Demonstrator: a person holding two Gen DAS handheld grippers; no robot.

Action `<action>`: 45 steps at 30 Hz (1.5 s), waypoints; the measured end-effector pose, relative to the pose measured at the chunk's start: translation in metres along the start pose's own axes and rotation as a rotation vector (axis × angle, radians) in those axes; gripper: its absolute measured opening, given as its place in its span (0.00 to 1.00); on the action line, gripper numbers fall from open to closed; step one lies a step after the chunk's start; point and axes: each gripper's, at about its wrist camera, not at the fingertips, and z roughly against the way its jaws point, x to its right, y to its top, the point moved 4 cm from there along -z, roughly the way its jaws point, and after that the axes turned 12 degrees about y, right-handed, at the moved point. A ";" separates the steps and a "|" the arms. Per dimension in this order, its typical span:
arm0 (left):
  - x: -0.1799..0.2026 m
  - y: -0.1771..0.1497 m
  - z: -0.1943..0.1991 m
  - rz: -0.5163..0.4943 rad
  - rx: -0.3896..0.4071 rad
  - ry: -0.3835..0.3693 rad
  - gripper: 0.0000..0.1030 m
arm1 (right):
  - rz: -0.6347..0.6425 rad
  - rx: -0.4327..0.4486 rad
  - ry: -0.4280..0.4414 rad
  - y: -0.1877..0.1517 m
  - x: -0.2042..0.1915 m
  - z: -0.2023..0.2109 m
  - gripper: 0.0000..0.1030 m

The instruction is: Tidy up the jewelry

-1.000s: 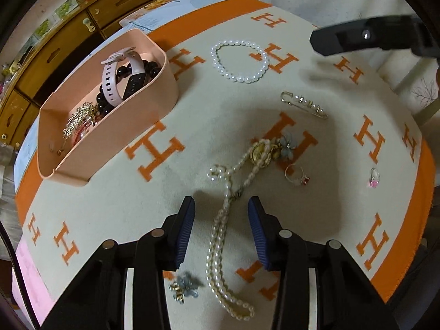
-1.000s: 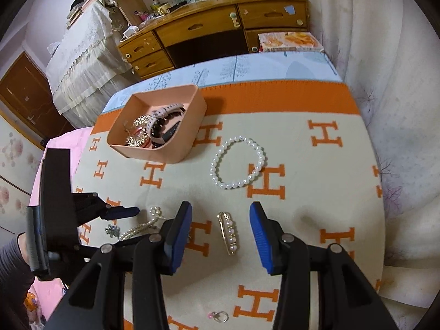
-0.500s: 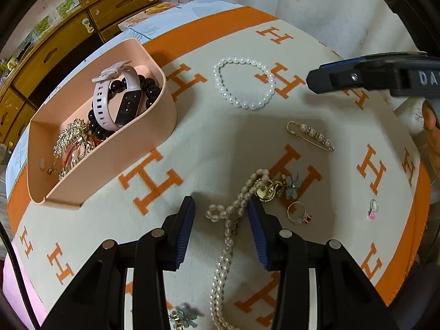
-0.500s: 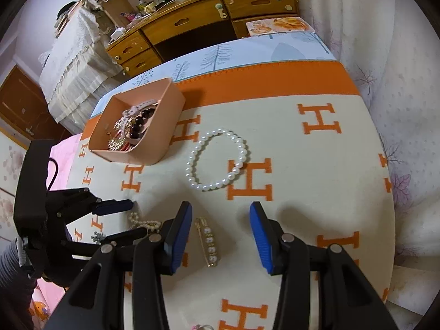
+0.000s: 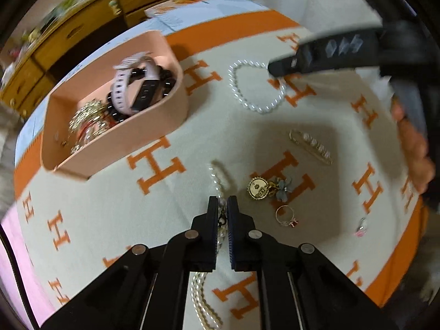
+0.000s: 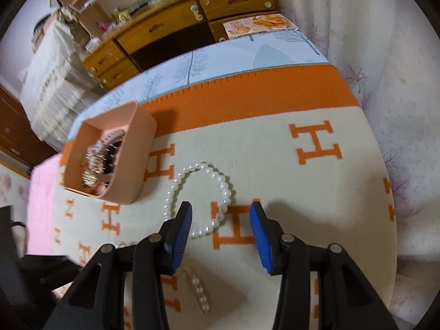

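My left gripper point(image 5: 222, 206) is shut on the long pearl necklace point(image 5: 217, 181), whose strand runs between the fingers and trails back under the gripper. A peach box point(image 5: 115, 148) at the left holds a pink watch point(image 5: 132, 82), dark beads and gold pieces. A pearl bracelet point(image 5: 255, 85) lies beyond. My right gripper point(image 6: 220, 220) is open just above the near side of that pearl bracelet point(image 6: 203, 192). The peach box point(image 6: 129, 170) shows at its left.
On the cream and orange blanket point(image 5: 154, 220) lie a pearl pin point(image 5: 310, 147), a gold medallion with a blue flower point(image 5: 268, 188), a ring point(image 5: 286, 216) and a small pink ring point(image 5: 361, 227). The pearl pin point(image 6: 196, 288) lies under my right gripper. A wooden dresser point(image 6: 176, 27) stands behind.
My left gripper has moved forward and closed on the pearl necklace. My right gripper has moved forward from the pearl pin to over the pearl bracelet, staying open.
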 end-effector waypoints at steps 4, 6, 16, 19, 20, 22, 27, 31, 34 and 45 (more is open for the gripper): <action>-0.018 -0.001 0.017 0.079 0.021 -0.032 0.04 | 0.071 -0.051 -0.122 0.000 -0.007 -0.017 0.41; -0.027 -0.002 0.024 0.110 0.032 -0.043 0.04 | 0.119 -0.053 -0.179 -0.001 -0.013 -0.021 0.34; -0.056 -0.010 0.037 0.210 0.038 -0.069 0.04 | 0.059 -0.043 -0.055 -0.014 -0.021 0.006 0.07; -0.067 -0.005 0.058 0.247 0.083 -0.066 0.03 | 0.091 0.009 -0.011 -0.011 -0.042 0.035 0.07; -0.071 -0.002 0.066 0.260 0.100 -0.060 0.03 | 0.103 0.030 0.003 -0.010 -0.050 0.046 0.07; -0.084 0.005 0.086 0.294 0.140 -0.046 0.03 | 0.130 0.071 0.029 -0.006 -0.068 0.066 0.07; -0.109 0.023 0.133 0.336 0.232 -0.018 0.03 | 0.206 0.186 0.070 0.011 -0.114 0.108 0.07; -0.108 0.024 0.137 0.279 0.220 -0.052 0.07 | 0.244 0.222 0.079 0.022 -0.137 0.118 0.08; -0.098 0.013 0.114 0.227 0.162 -0.026 0.35 | 0.256 0.216 0.088 0.022 -0.145 0.116 0.08; -0.054 -0.022 0.027 0.164 0.007 -0.082 0.40 | 0.227 0.175 0.062 0.010 -0.127 0.105 0.07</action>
